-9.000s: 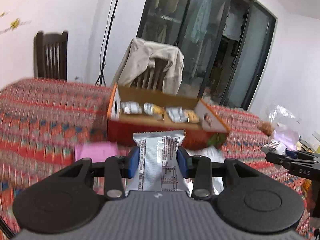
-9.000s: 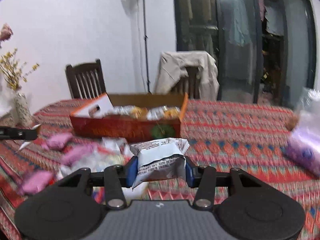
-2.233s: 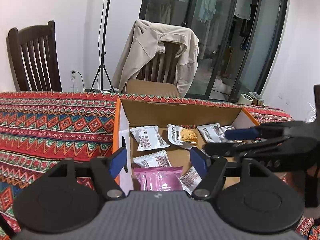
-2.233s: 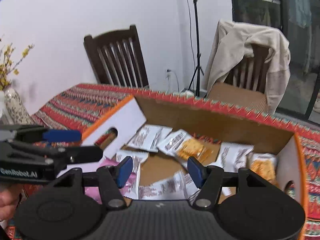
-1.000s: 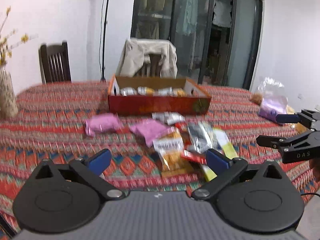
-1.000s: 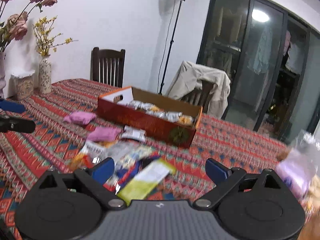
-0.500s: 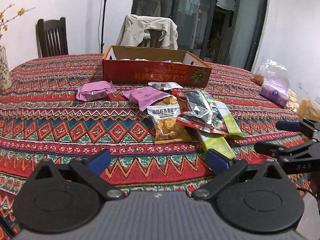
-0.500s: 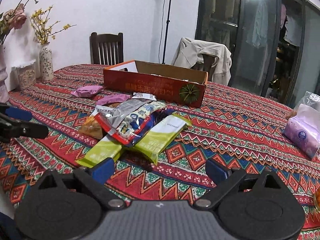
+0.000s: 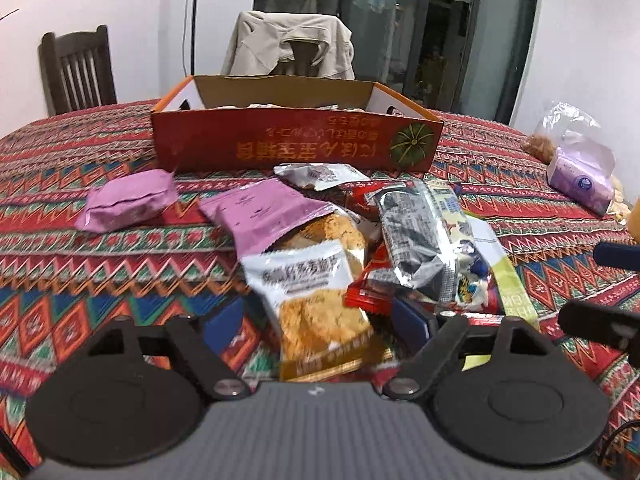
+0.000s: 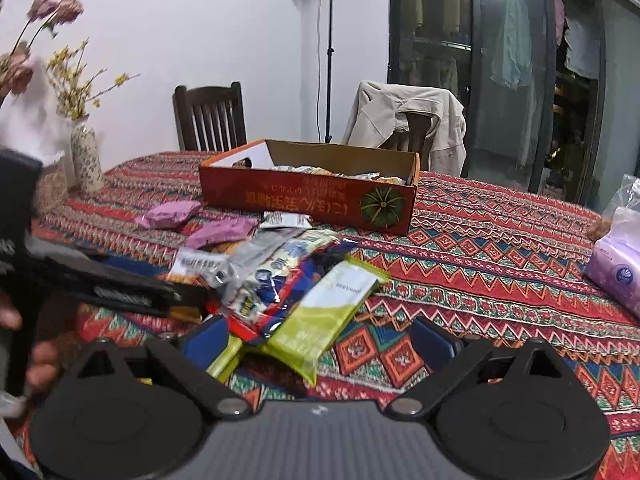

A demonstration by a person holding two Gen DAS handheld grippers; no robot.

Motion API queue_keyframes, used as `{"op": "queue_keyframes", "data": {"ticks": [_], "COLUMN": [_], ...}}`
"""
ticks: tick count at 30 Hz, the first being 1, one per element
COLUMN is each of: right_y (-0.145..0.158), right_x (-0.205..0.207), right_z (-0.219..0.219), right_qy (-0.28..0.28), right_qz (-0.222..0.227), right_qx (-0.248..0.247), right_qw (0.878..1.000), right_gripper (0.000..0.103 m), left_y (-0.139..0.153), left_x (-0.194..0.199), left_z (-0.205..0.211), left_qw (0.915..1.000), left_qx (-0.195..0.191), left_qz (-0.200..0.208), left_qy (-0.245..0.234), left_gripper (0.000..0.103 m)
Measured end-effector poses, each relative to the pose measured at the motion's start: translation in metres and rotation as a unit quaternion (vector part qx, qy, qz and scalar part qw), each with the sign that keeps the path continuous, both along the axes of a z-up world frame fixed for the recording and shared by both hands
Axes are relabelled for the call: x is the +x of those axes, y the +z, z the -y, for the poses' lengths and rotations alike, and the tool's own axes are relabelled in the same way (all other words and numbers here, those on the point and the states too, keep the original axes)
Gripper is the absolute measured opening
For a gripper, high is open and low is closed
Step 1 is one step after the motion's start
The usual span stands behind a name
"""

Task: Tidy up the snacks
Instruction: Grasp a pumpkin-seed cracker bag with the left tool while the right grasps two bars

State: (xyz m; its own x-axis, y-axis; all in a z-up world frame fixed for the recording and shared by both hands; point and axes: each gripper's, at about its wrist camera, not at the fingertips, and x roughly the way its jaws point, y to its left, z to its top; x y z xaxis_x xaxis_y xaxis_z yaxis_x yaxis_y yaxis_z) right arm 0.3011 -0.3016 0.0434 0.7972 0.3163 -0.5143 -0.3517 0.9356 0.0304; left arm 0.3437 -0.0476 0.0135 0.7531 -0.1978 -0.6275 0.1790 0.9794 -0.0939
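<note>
A red cardboard box (image 9: 296, 148) holding snack packets stands at the table's far side; it also shows in the right wrist view (image 10: 308, 198). A pile of loose snacks lies in front of it. My left gripper (image 9: 318, 322) is open, its jaws either side of a white and orange cracker packet (image 9: 316, 292). Beside it lie a silver packet (image 9: 416, 236) and two purple packets (image 9: 128, 200). My right gripper (image 10: 318, 340) is open over a green packet (image 10: 328, 312). The left gripper (image 10: 120, 288) shows at the left of the right wrist view.
A patterned red tablecloth (image 9: 80, 248) covers the table. A purple tissue pack (image 9: 580, 180) lies at the right edge. A vase with flowers (image 10: 86, 156) stands at the far left. Two chairs (image 10: 210, 116) stand behind the table, one with a jacket over it.
Both grippers have dropped low and moved forward to the snack pile. The left jaws now straddle the cracker packet and the right jaws the green packet. Both stay open.
</note>
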Motion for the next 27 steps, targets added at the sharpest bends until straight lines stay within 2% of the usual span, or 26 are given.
{"op": "queue_keyframes", "data": {"ticks": [4, 7, 9, 11, 13, 17, 18, 19, 22, 27], "right_y": [0.003, 0.004, 0.001, -0.001, -0.005, -0.017, -0.019, -0.022, -0.024, -0.02], "right_x": [0.02, 0.043, 0.061, 0.077, 0.095, 0.118, 0.12, 0.121, 0.118, 0.106], "right_z": [-0.005, -0.018, -0.028, -0.04, -0.054, -0.078, -0.083, -0.089, -0.091, -0.079], "right_qy": [-0.002, 0.003, 0.004, 0.001, -0.003, -0.004, -0.004, -0.004, 0.002, 0.002], "right_qz": [-0.005, -0.012, -0.022, -0.032, -0.045, -0.062, -0.061, -0.06, -0.058, -0.059], "right_qx": [0.024, 0.038, 0.044, 0.046, 0.04, 0.016, 0.001, -0.018, -0.031, -0.026], "right_qw": [1.0, 0.999, 0.999, 0.998, 0.998, 0.998, 0.998, 0.998, 0.998, 0.998], "right_gripper": [0.098, 0.098, 0.098, 0.098, 0.098, 0.097, 0.091, 0.079, 0.066, 0.062], "left_y": [-0.008, -0.009, -0.008, -0.006, -0.005, -0.002, 0.0, 0.003, 0.009, 0.012], "left_x": [0.008, 0.005, 0.002, -0.002, -0.008, -0.024, -0.027, -0.03, -0.034, -0.036], "left_z": [0.002, -0.003, -0.008, -0.013, -0.019, -0.027, -0.031, -0.035, -0.05, -0.059], "left_qw": [0.9998, 0.9996, 0.9995, 0.9995, 0.9995, 0.9985, 0.9984, 0.9984, 0.9992, 0.9991], "left_qx": [0.016, 0.025, 0.029, 0.028, 0.025, 0.047, 0.049, 0.046, 0.026, 0.019], "left_qz": [-0.004, 0.004, 0.007, 0.007, 0.007, 0.025, 0.029, 0.031, 0.03, 0.03], "left_qy": [-0.007, -0.007, -0.008, -0.012, -0.015, -0.01, -0.007, -0.004, 0.008, 0.022], "left_gripper": [0.078, 0.069, 0.054, 0.049, 0.046, 0.045, 0.045, 0.045, 0.045, 0.045]}}
